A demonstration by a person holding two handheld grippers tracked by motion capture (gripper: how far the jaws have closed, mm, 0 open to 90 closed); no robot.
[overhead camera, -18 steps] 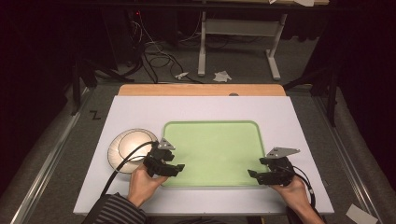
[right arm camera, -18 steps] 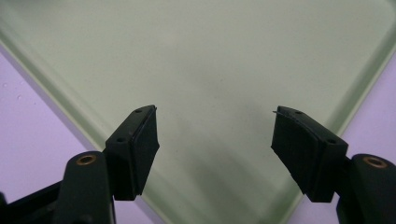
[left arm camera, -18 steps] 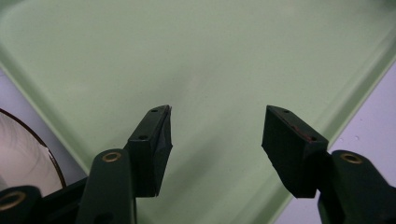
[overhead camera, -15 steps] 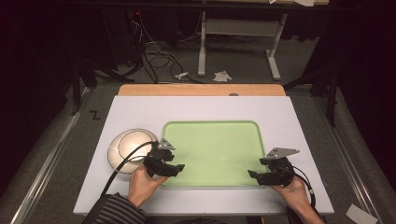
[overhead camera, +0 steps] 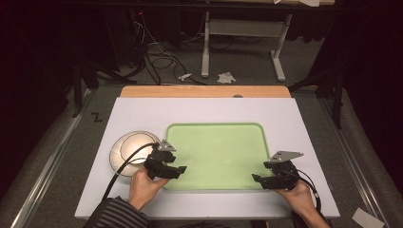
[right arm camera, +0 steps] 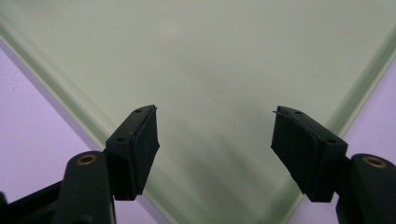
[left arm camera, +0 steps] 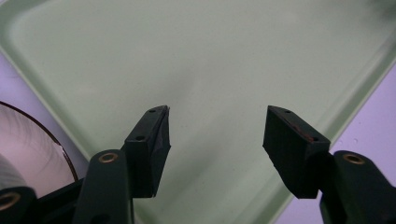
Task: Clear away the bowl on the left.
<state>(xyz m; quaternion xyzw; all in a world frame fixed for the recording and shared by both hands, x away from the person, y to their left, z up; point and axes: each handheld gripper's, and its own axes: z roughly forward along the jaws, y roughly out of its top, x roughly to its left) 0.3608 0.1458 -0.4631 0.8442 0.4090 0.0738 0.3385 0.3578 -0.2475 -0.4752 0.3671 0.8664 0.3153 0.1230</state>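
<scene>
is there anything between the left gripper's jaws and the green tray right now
Nothing visible. The left gripper hangs open over the near left corner of the green tray, with bare tray between its jaws. The plate sits off to the side.

Green tray (overhead camera: 216,154): 1, centre of the high view, lower middle.

Round white plate (overhead camera: 130,149): 1, just left of the tray, lower left of centre.

Tools: 2, a left tool (overhead camera: 177,169) at the tray's lower left corner and a right tool (overhead camera: 257,179) at its lower right corner, each with 2 black jaws standing apart, nothing between them.

Hands: 2, left hand (overhead camera: 142,187) and right hand (overhead camera: 297,194), bottom edge of the frame.

White desk (overhead camera: 209,111): 1, with 1 wooden strip (overhead camera: 204,91) along its upper edge.

Crumpled paper scraps (overhead camera: 225,77) on the floor, upper centre: 2.

Striped sleeve (overhead camera: 116,216): 1, bottom left.
</scene>
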